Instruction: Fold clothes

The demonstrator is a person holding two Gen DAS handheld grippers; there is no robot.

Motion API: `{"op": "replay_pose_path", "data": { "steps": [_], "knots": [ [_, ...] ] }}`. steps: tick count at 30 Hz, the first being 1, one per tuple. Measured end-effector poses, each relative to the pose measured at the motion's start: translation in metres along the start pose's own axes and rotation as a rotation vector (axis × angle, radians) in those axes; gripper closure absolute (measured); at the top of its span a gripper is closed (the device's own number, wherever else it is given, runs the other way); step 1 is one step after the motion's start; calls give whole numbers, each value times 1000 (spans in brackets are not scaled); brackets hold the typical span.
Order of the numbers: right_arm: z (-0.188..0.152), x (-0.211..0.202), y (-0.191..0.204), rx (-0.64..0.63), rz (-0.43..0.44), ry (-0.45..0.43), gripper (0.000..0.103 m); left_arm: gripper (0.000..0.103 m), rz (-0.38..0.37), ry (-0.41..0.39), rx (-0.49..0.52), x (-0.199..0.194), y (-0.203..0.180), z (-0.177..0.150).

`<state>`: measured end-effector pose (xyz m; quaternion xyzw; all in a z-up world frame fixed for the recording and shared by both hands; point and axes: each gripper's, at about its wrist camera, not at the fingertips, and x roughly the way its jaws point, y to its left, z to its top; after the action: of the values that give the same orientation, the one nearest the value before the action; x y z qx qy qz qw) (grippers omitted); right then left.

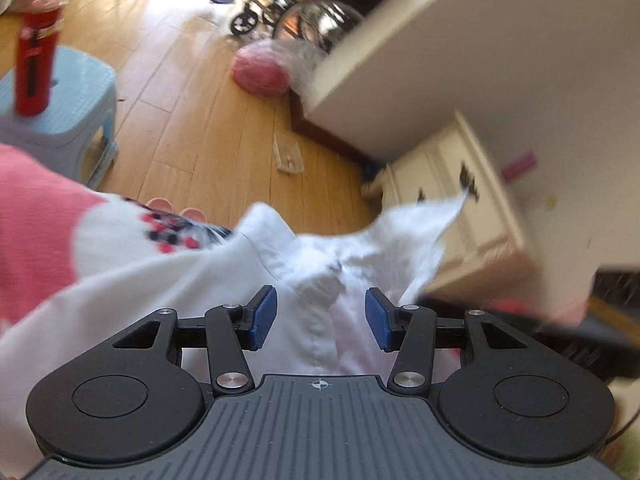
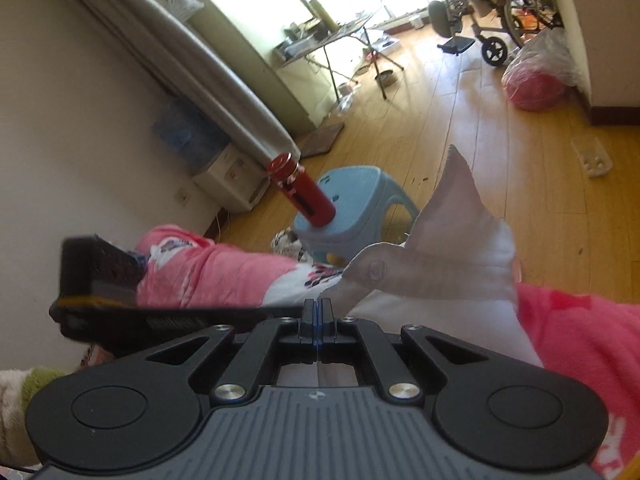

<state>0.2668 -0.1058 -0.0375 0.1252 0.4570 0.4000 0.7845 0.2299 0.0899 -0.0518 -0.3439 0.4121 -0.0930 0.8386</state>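
Note:
A white button-up shirt (image 1: 320,248) is bunched up over a pink blanket (image 1: 36,224), with one pointed flap lifted in the air. My left gripper (image 1: 321,316) hangs open just above it; its blue pads (image 1: 264,316) stand on either side of a fabric hump without pressing it. In the right wrist view the shirt (image 2: 452,256) rises in a peak, a button showing, straight from the tips of my right gripper (image 2: 318,310). Those jaws are shut together on the shirt's thin edge. The left gripper's black body (image 2: 104,280) sits to the left.
A light blue stool (image 2: 360,196) carrying a red bottle (image 2: 304,192) stands on the wooden floor beyond the blanket. A pink bag (image 1: 262,70), a wheelchair (image 2: 524,12), a cream cabinet (image 1: 452,200) and pink slippers (image 1: 192,213) are around. A folding table (image 2: 332,36) stands by the window.

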Motion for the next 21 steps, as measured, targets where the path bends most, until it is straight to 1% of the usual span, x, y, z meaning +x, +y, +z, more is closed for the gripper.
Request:
{"op": "replay_pose_path", "data": {
  "steps": [3, 5, 9, 11, 13, 17, 21],
  "knots": [
    [-3, 16, 9, -33, -28, 22, 103, 54, -27, -35, -87, -15, 14, 8],
    [-8, 29, 15, -58, -57, 37, 103, 54, -27, -48, -117, -15, 19, 13],
    [-25, 58, 25, -119, -115, 75, 102, 52, -18, -33, -138, -7, 19, 15],
    [-31, 69, 27, -129, -122, 96, 101, 51, -10, -19, -137, -1, 18, 12],
    [-35, 73, 29, -126, -123, 97, 101, 51, 9, -10, -121, 3, 19, 10],
    [-36, 57, 31, -93, -77, 48, 101, 51, 45, 3, -90, 8, 18, 8],
    [-42, 16, 28, -34, -38, -18, 98, 51, 55, 11, -73, 6, 15, 7]
  ]
}}
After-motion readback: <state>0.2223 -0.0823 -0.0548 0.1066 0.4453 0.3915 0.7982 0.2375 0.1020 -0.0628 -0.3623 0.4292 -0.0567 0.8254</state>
